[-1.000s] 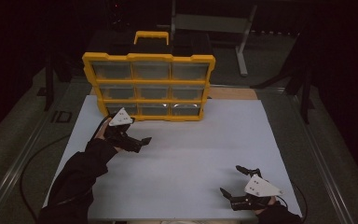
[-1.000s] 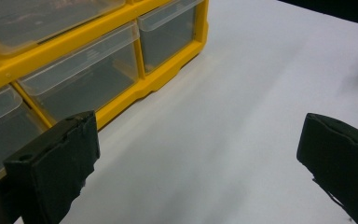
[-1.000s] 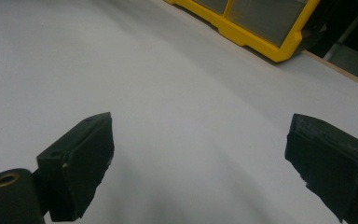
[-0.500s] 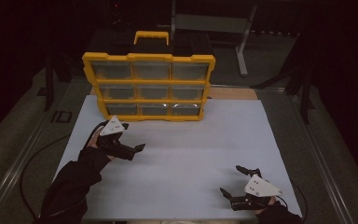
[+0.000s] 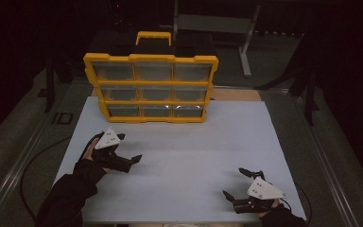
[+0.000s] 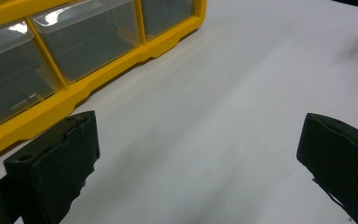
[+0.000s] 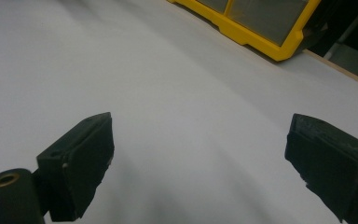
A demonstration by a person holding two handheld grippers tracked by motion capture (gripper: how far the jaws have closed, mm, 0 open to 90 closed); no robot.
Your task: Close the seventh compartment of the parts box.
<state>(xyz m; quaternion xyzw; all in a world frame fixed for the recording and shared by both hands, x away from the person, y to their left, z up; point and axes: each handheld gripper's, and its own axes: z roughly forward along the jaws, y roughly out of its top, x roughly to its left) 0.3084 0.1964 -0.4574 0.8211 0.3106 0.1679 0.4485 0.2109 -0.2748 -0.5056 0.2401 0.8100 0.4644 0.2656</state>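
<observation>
A yellow organizer (image 5: 149, 87) with a handle and nine clear drawers stands upright at the back of the white table top (image 5: 203, 142). Its drawers look shut. My left gripper (image 5: 131, 161) hovers open over the near left of the table, a short way in front of the organizer, jaws pointing right. In the left gripper view the left gripper (image 6: 196, 154) is wide open on nothing, with the organizer's bottom drawers (image 6: 74, 46) at upper left. My right gripper (image 5: 235, 183) rests open at the near right corner. The right gripper (image 7: 205, 158) is empty, with the organizer's corner (image 7: 261, 23) far ahead.
A wooden strip (image 5: 236, 94) shows behind the white top at the right. A metal stand (image 5: 246, 47) is in the dark behind the table. A cable (image 5: 33, 161) loops beside the left edge. Bare white surface lies between the two grippers.
My left gripper has drawn back from the organizer toward the near edge and slightly left. The right gripper has stayed in place.
</observation>
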